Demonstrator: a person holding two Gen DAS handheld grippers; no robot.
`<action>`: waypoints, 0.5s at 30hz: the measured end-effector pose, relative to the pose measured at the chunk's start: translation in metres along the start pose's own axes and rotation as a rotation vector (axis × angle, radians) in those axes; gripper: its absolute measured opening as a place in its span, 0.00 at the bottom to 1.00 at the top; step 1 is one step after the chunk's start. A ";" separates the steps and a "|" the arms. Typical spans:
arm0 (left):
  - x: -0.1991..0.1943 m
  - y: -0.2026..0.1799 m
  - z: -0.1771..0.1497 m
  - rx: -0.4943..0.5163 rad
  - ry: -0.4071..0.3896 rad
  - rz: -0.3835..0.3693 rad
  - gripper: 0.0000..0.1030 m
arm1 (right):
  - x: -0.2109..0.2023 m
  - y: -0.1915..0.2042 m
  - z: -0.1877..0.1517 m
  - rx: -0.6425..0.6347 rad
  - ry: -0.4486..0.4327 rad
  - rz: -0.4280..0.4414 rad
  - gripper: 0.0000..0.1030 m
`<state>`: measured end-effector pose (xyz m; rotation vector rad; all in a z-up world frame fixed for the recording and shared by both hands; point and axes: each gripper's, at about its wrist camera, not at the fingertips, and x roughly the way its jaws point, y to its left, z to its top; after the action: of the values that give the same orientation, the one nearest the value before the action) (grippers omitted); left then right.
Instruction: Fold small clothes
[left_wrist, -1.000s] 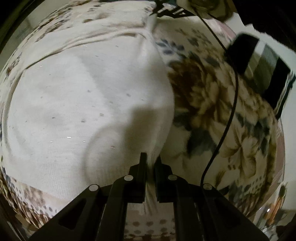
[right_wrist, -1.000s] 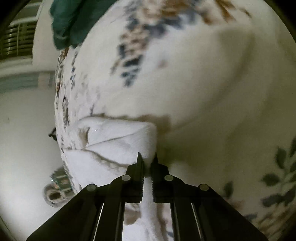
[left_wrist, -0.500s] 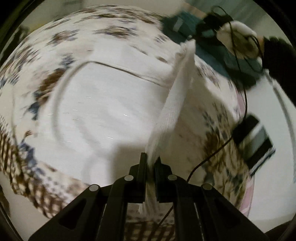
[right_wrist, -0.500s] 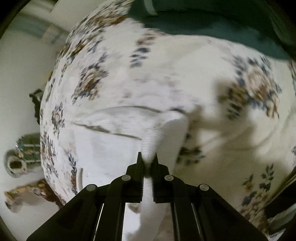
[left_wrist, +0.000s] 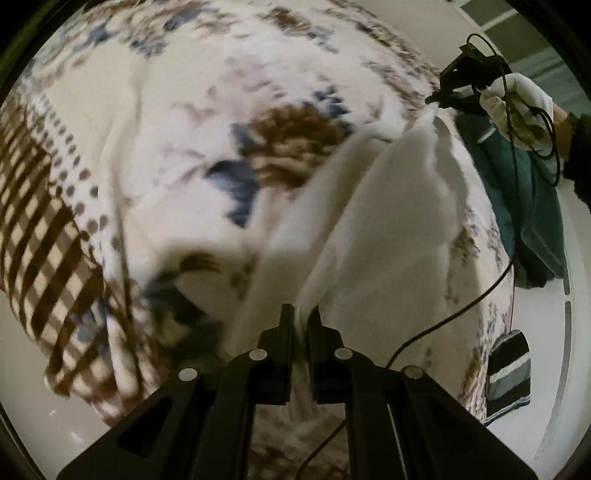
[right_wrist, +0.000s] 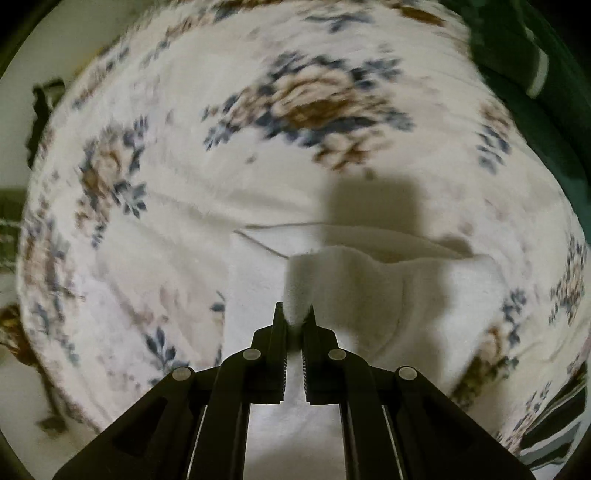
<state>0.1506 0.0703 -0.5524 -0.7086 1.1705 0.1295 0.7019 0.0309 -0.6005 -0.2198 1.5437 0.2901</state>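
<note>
Since the earlier frame, both tools have swept the white garment (left_wrist: 391, 206) up off the floral bedspread (left_wrist: 155, 110) and across it, so that it no longer lies flat but hangs as a stretched sheet between my two grips. My left tool (left_wrist: 300, 317) is clamped tight on one edge of the white cloth at the lower centre of its view, and the fabric rises from there toward the upper right, where my right tool (left_wrist: 441, 98), held in a white-gloved hand (left_wrist: 517, 107), pinches the far corner. In the right wrist view that tool is likewise shut on a wad of the white knit at lower centre, with the rest of the garment draped over the bed just beyond it, in shadow. I judge the fold as barely begun: the piece is lifted and spread, but no crease has been laid down yet. What remains is to lay it back down, bring one half over the other and smooth it. A dark green garment (left_wrist: 524, 206) at the right edge and a striped item (left_wrist: 508, 373) at lower right look untouched.
</note>
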 end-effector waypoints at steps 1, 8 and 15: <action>0.006 0.006 0.003 -0.003 0.008 0.006 0.04 | 0.010 0.007 0.002 -0.009 0.003 -0.014 0.06; 0.014 0.057 0.012 -0.118 0.123 -0.007 0.08 | 0.058 0.006 -0.013 0.087 0.143 0.106 0.41; -0.004 0.061 0.016 -0.058 0.141 -0.007 0.40 | 0.029 -0.068 -0.197 0.228 0.204 0.288 0.42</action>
<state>0.1346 0.1285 -0.5723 -0.7826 1.3033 0.1095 0.5373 -0.0951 -0.6363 0.1588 1.7978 0.3224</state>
